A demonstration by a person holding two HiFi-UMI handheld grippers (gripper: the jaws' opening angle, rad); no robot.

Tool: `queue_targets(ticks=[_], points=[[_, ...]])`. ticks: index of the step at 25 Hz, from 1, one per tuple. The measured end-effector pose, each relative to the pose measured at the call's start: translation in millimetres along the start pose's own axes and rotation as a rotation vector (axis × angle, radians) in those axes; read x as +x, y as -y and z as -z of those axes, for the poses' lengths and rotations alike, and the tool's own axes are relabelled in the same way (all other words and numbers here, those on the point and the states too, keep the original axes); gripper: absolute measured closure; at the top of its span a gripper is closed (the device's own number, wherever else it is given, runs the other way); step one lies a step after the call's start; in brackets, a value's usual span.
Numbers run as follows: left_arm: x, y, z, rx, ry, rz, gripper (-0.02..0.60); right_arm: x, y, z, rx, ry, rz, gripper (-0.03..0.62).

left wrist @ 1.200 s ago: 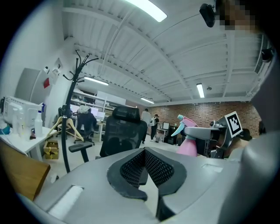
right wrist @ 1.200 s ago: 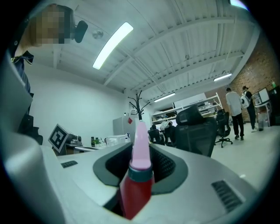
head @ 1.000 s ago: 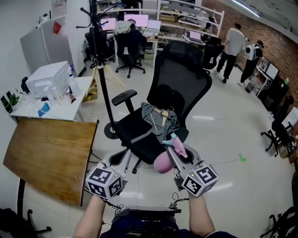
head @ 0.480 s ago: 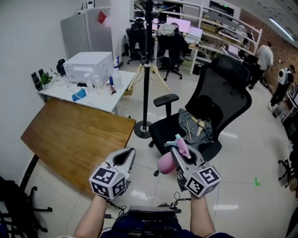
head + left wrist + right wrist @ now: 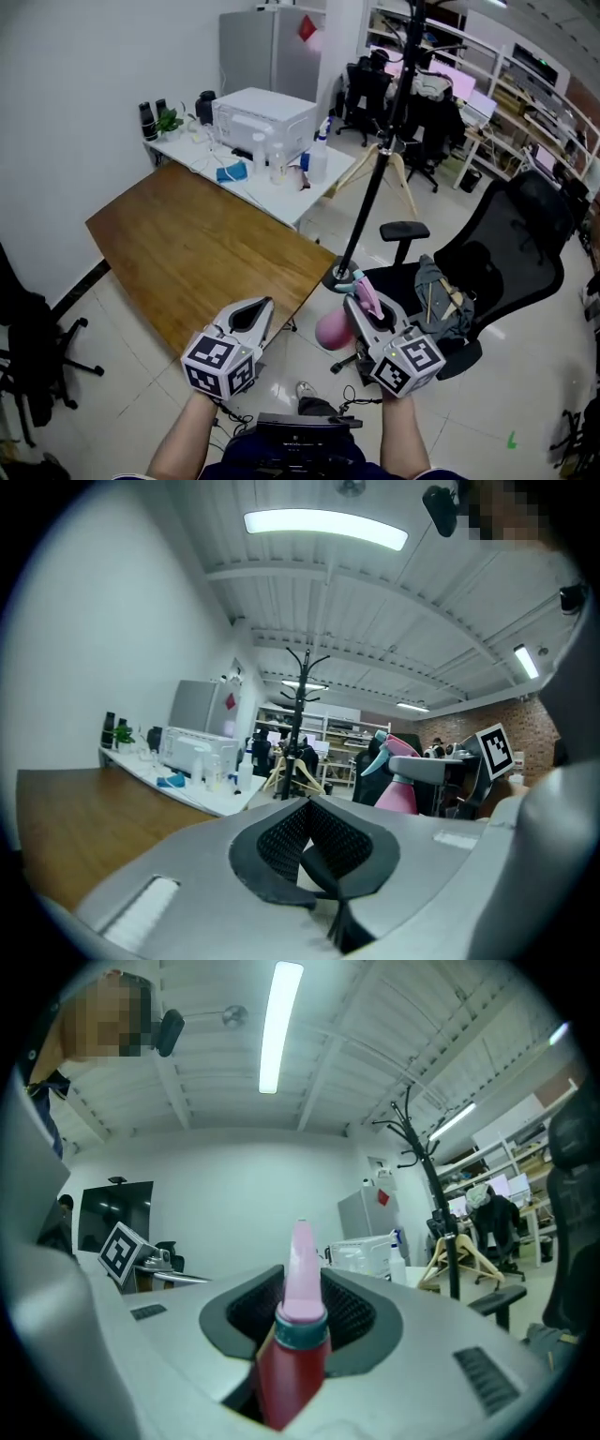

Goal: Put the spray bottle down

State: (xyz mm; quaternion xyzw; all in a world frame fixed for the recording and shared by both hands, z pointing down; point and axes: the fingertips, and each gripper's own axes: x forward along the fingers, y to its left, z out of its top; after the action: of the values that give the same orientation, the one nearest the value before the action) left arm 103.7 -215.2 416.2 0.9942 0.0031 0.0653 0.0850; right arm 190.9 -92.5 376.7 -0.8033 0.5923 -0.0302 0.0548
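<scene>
I've got the right gripper (image 5: 362, 302) with its jaws pinching the spray bottle (image 5: 329, 331) at the neck, nozzle poking up between them and pink body hanging below. The bottle is in the air over the floor, just off the wooden counter (image 5: 187, 253) edge. On the left gripper (image 5: 253, 314) I see jaws pressed together with nothing in them, by the counter's near edge.
</scene>
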Motion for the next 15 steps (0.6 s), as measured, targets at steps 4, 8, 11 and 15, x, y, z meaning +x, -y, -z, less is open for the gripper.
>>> queue_targets(ticks=[4,8,11,15], points=[[-4,-28,-6,-0.03,0.029,-0.104,0.575,40,-7,1,-0.005,-0.03,-0.115,0.457],[-9,-50,-10,-0.049,0.049,-0.215,0.575,79,-14,1,-0.012,-0.055,-0.243,0.457],[-15,-60,-14,-0.059,0.057,-0.298,0.575,101,-21,1,-0.005,-0.074,-0.337,0.457],[-27,-75,-15,-0.07,0.071,-0.422,0.575,131,-35,7,-0.012,-0.09,-0.469,0.457]])
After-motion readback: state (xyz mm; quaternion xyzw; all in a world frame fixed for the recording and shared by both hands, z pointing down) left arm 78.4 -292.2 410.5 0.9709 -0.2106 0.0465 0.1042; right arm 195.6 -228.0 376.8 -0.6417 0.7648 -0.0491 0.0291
